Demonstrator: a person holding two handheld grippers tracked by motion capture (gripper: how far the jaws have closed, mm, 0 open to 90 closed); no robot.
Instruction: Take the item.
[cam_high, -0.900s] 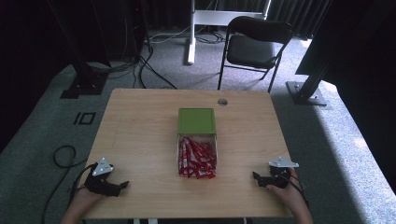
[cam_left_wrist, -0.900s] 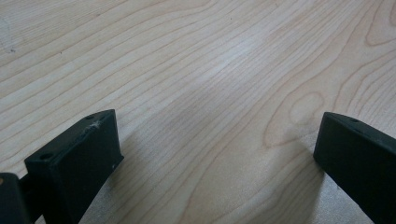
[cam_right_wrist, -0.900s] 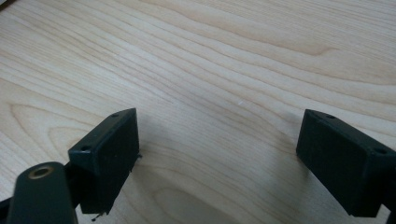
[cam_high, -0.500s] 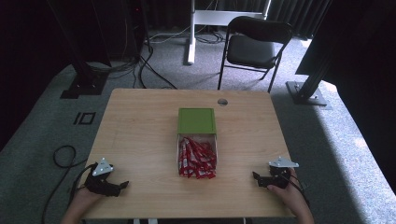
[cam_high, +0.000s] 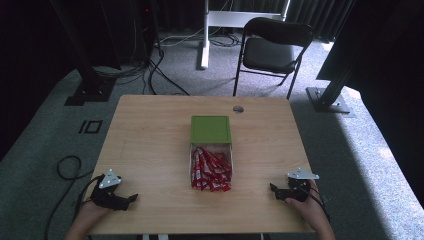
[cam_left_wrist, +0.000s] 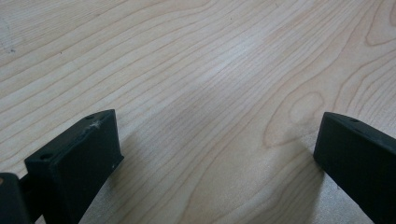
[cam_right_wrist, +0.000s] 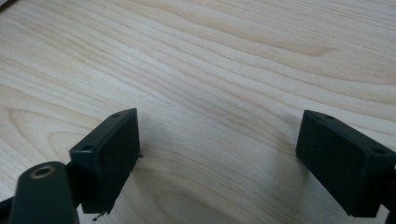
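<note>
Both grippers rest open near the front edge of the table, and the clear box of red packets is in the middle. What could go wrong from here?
1. The red packets are heaped loosely in the clear box; a grab may lift several and spill some.
2. The green lid lies right behind the box, so a push could slide both.
3. The left gripper and the right gripper may meet at the box.
</note>
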